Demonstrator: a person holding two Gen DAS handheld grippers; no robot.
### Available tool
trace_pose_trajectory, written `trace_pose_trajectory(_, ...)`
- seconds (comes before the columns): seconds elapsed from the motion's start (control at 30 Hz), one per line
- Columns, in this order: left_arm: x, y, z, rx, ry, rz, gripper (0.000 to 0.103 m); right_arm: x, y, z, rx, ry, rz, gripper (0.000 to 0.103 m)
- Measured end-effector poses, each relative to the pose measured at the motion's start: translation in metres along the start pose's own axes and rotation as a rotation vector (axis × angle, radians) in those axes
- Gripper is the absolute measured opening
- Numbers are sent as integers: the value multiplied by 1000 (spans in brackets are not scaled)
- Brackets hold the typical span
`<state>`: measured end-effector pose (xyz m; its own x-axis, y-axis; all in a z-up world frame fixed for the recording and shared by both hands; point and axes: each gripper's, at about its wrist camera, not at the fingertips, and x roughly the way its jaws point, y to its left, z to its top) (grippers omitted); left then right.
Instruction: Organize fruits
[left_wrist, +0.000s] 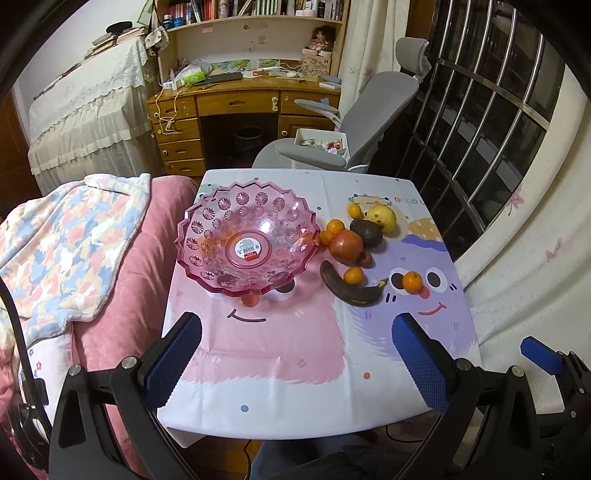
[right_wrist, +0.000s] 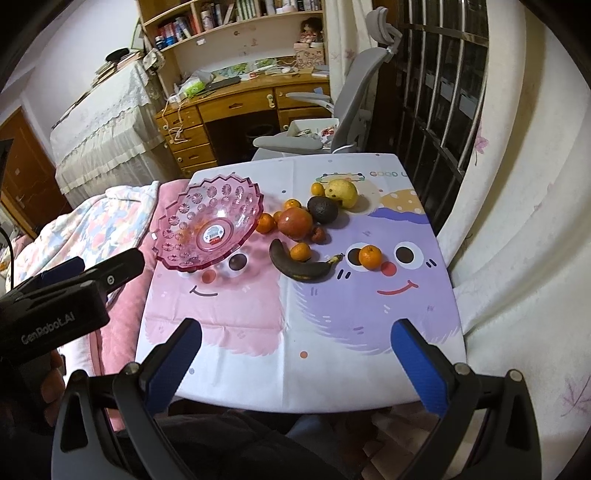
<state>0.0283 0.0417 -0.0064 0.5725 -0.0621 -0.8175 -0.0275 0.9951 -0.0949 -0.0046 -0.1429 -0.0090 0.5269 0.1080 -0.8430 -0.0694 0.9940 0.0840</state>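
A pink see-through fruit bowl (left_wrist: 207, 258) (right_wrist: 173, 229) stands empty at the table's left. To its right lie loose fruits: a dark overripe banana (left_wrist: 347, 290) (right_wrist: 303, 267), a red pomegranate (left_wrist: 345, 245) (right_wrist: 295, 221), an avocado (left_wrist: 365, 232) (right_wrist: 322, 209), a yellow pear (left_wrist: 382, 218) (right_wrist: 341, 192) and several small oranges (left_wrist: 412, 282) (right_wrist: 370, 256). My left gripper (left_wrist: 295, 354) is open and empty above the table's near edge. My right gripper (right_wrist: 295, 362) is open and empty, also above the near edge.
The small table wears a cartoon cloth (left_wrist: 280, 354) (right_wrist: 332, 332). A pink sofa with a patterned blanket (left_wrist: 70, 243) borders it on the left. A grey office chair (left_wrist: 354, 122) and wooden desk (left_wrist: 236, 103) stand behind. A barred window (left_wrist: 480, 122) is at right.
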Motion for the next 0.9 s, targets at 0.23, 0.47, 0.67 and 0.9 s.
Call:
trace_pose_trajectory(0.23,30,13,-7,16,83,-22,102,9,4,-11,54,-10,-19,103)
trace_pose_trajectory(0.47,60,17,-11,2,179,-56,102,17,-5,-19,88,-30,-78,102)
trace_pose_trajectory(0.67,80,14,-11,-44,223,-63,102,32,-16,-14,69,-18,-105,102)
trace_pose_trajectory(0.9,104,-2,-2,-113,262,-49,102,54,-32,5,-30,-12,-80,99)
